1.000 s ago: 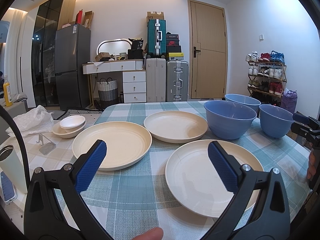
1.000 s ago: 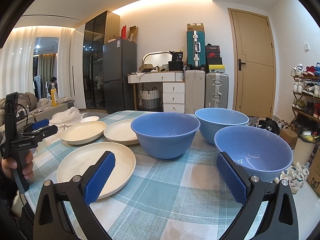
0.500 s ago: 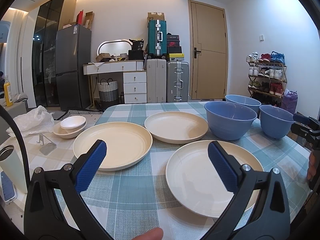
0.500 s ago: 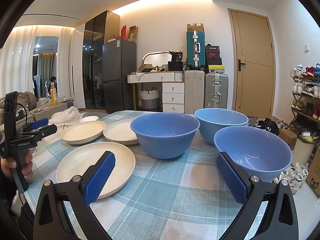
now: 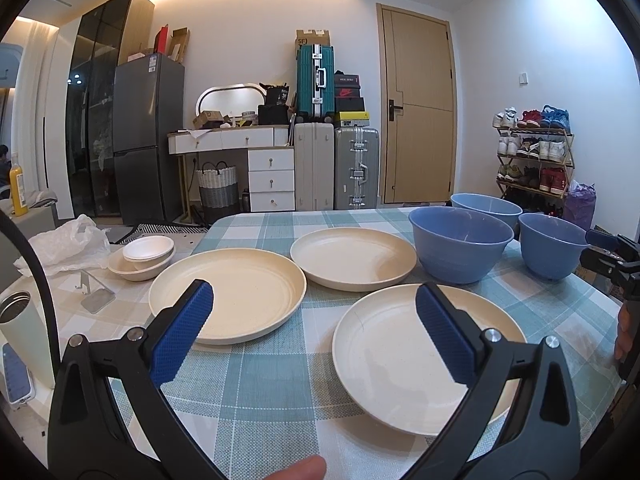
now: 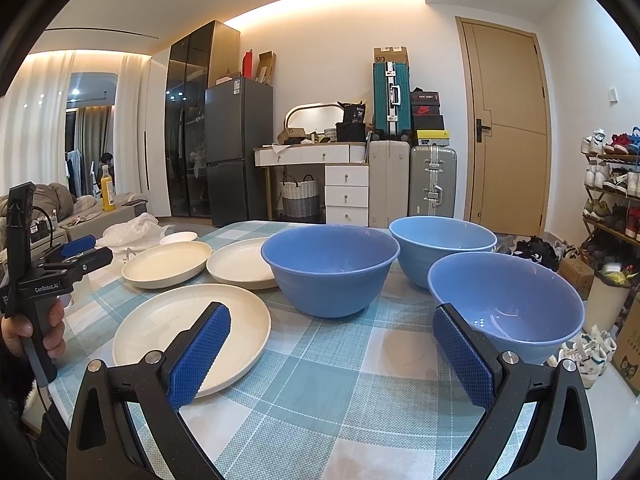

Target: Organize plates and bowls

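Both tongs, left (image 5: 314, 320) and right (image 6: 332, 340), spread wide, empty; 3 plates (image 5: 228, 300) ahead of left, 3 bowls (image 6: 330, 270) ahead of right.

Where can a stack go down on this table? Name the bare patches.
Bare cloth lies at the near edge, in front of the nearest plate and the nearest blue bowl, under the right gripper. Another strip runs along the near edge by the left plate. The middle is crowded: the far plate and middle bowl sit close together.
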Tool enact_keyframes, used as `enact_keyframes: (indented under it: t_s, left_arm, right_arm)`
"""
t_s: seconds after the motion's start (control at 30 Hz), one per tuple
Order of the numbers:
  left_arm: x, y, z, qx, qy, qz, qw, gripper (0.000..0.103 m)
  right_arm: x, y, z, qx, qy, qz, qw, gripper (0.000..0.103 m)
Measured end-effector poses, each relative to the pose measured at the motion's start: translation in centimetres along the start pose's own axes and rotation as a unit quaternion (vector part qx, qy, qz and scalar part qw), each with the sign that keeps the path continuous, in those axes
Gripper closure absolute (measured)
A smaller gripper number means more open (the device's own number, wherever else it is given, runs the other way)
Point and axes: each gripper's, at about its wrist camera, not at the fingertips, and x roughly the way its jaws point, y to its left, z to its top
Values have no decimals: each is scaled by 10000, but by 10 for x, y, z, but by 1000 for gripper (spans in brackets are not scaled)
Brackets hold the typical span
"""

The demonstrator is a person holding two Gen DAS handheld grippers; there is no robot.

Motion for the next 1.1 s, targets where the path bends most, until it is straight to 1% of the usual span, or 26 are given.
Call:
enact_keyframes:
  t_s: [0.47, 0.6, 0.67, 0.9, 1.1]
  left_arm:
    - [-2, 1, 1, 5, -21, -7, 10000, 2]
    - [-4, 0, 2, 28, 14, -71, 10000, 2]
    - [-6, 0, 3, 33, -9, -19, 10000, 2]
    - [-2, -1, 3, 15, 134, 81, 9999, 2]
    - [-8, -1, 15, 70, 156, 141, 9998, 2]
  right_arm:
    - [-1, -4, 1, -24, 51, -21, 10000, 0]
    - [6, -1, 1, -26, 134, -64, 9999, 0]
    - [10, -1, 1, -29, 245, -107, 9996, 0]
    - [9, 9, 7, 22, 284, 54, 9996, 0]
    - [9, 25, 16, 42, 387, 305, 9988, 0]
